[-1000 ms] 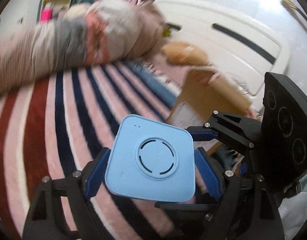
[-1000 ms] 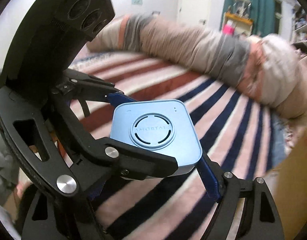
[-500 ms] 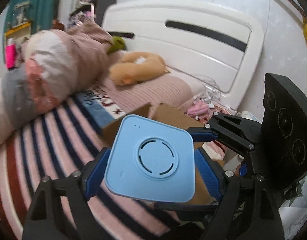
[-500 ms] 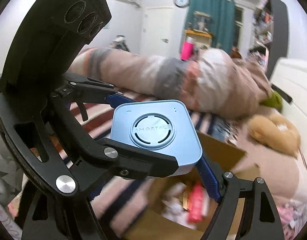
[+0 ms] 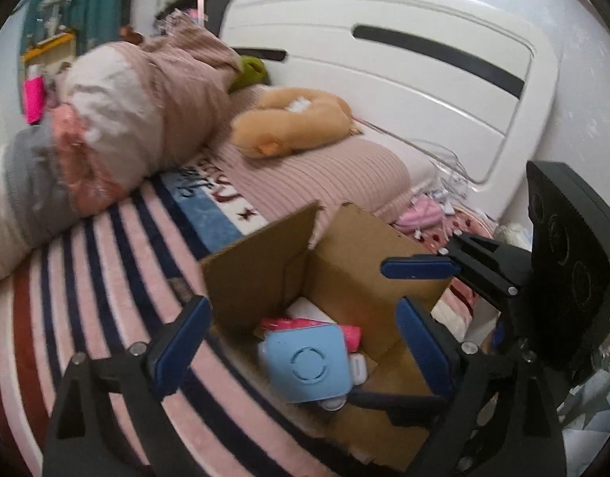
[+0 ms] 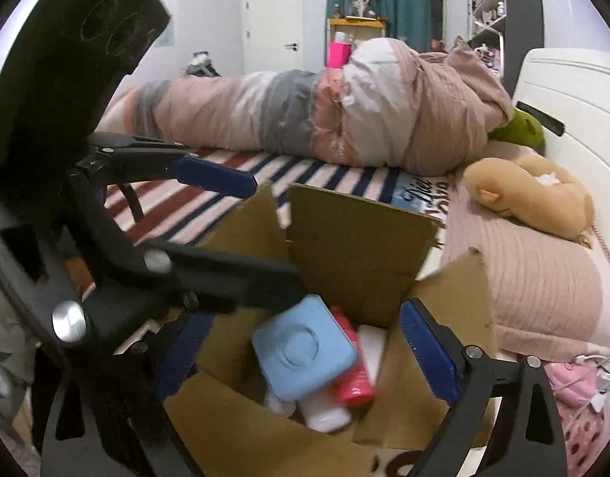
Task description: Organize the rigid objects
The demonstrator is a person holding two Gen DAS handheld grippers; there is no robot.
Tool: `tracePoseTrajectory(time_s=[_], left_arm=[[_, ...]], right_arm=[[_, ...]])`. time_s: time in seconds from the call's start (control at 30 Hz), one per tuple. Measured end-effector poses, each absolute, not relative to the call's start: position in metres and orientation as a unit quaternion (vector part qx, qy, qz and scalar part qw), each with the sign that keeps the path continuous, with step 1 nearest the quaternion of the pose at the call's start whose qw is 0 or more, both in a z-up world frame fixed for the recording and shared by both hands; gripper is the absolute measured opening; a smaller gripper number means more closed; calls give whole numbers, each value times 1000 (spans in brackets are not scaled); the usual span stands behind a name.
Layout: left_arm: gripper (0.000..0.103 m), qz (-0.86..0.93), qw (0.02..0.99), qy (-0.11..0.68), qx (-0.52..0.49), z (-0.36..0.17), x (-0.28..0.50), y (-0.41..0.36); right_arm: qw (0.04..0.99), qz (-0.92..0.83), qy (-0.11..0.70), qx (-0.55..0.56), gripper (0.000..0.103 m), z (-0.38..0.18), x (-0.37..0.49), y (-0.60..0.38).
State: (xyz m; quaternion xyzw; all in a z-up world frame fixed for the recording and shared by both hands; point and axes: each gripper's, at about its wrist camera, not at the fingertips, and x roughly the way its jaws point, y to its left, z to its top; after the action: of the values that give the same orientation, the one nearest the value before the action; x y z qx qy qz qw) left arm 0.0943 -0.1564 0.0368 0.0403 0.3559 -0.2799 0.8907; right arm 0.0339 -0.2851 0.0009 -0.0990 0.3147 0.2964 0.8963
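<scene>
Both my grippers, left [image 5: 301, 342] and right [image 6: 305, 349], hang spread and empty over the box [image 5: 368, 262], lower centre. The blue case [image 5: 307, 361] lies inside atop other items, where it belongs.

Left gripper [image 5: 301, 342]: matte black frame arms with triangular cut-outs, silver screws at the joints, ribbed dark-blue pads [image 5: 177, 348]. Right gripper [image 6: 305, 353] was the same build, with blue pads [image 6: 428, 357] and silver bolts; its black housing bore three round recesses and a small green light.
</scene>
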Motion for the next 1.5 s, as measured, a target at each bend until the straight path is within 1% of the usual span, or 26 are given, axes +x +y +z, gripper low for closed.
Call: tracePoseTrajectory(time_s=[0.13,0.23,0.3,0.37,0.47,0.67,0.9,1.5], left_arm=[[93,-207,928,309,31,53,66,-128],[93,-132,955,263,28,62,38,-106],[94,-85,967,239,17,63,22,-92],[102,-44,974,224,11,60,11,-80],[102,9,980,199,-6,53,-1,-64],[102,28,979,193,-64,33,3,-39],[102,38,975,213,-58,21,14,-35],[102,54,976,209,-41,20,12,-40]], right_arm=[[906,314,267,-95,94,13,18,-283],[916,332,209,-81,103,29,2,-285],[920,343,179,-66,103,38,-5,-287],[920,356,155,-55,103,44,-11,-287],[919,365,138,-46,103,48,-14,-285],[920,357,153,-50,103,43,-4,-272],[923,344,156,-68,103,36,-4,-264],[917,357,167,-57,103,32,-1,-263]])
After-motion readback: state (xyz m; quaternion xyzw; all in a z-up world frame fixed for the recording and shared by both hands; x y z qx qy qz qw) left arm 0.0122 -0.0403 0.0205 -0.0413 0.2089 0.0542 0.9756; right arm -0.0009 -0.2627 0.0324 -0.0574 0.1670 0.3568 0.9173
